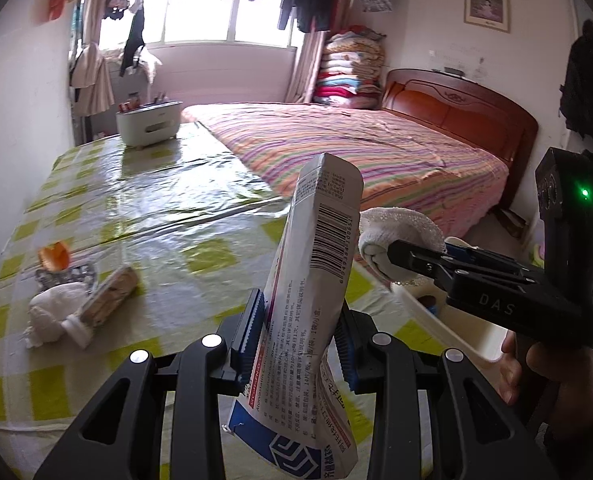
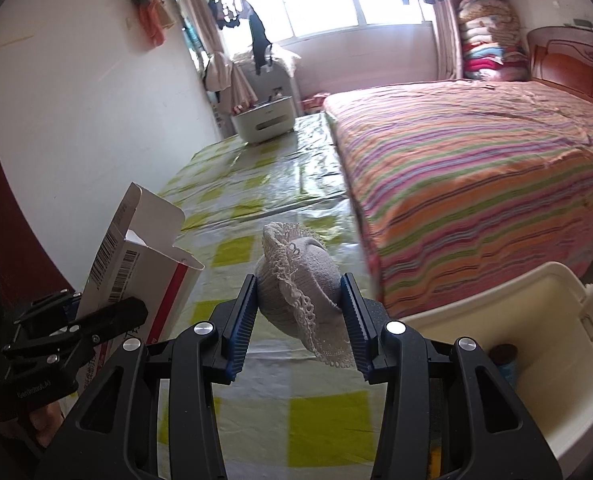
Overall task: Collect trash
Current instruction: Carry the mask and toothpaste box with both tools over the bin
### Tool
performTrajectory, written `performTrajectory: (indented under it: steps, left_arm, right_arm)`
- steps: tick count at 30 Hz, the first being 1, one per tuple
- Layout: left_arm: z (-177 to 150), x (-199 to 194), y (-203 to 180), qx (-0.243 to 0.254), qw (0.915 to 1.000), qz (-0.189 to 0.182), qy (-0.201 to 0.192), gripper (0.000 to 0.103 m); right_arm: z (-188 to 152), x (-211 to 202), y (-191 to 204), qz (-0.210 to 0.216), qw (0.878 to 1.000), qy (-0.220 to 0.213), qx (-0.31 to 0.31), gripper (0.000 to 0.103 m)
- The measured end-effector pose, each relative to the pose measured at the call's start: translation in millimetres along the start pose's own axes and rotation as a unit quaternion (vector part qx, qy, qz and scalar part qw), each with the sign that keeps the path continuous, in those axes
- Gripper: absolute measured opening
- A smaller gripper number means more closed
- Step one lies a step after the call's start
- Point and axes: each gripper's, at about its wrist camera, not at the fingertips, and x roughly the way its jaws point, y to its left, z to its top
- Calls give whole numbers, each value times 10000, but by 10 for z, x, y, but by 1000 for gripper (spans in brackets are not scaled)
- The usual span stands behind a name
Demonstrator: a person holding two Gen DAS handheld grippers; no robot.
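My right gripper [image 2: 300, 316], clamped on a lace-edged sock [image 2: 296, 296], hangs nearest the cream bin [image 2: 552, 320] off the table's [image 2: 232, 184] right edge; my left gripper [image 1: 300, 336] pinches an upright medicine box [image 1: 316, 264].

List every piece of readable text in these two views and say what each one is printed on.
"DAS": on the black body of the right tongs, seen from the left wrist.
"Atorvastatin": on the medicine box held in the left tongs; the word after it is too blurred.
Barcode digits on the box: too uncertain to quote.
Chinese print on the box: too small.
White lettering on the left tongs' body, right wrist view: blurred.
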Motion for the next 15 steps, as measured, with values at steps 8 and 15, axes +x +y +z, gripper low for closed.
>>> performTrajectory:
  steps: [8, 15]
  left_arm:
    - [67, 164, -303, 156, 9995, -264, 59, 33]
    - [115, 295, -661, 331, 9979, -546, 108, 33]
  right_arm:
    - [-10, -167, -309, -196, 9994, -120, 241, 41]
    - [-11, -319, -642, -390, 9976, -254, 516, 41]
